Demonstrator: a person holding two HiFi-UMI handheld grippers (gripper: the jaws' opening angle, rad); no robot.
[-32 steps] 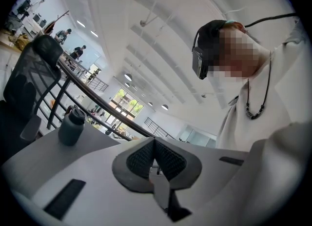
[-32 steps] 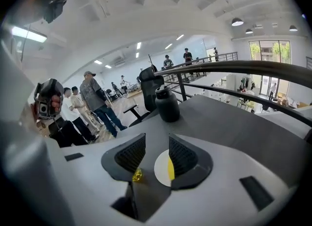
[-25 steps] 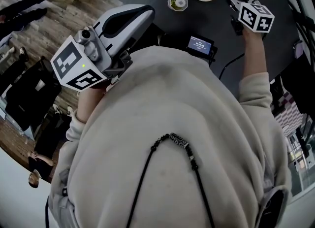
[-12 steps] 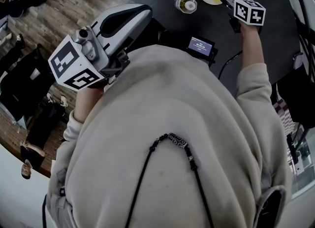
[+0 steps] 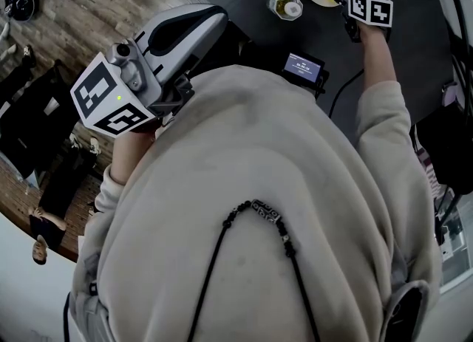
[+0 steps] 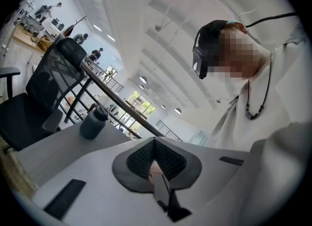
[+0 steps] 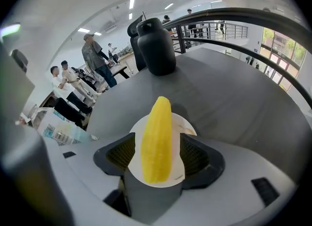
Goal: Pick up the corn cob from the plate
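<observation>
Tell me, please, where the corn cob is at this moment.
In the right gripper view the corn cob lies on the white plate, inside the open right claw, with a dark bottle behind it on the table.

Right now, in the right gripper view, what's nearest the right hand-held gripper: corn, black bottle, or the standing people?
1. Corn cob: between the jaws, on the plate.
2. Black bottle: farther back on the table.
3. Standing people: far behind, left.
</observation>
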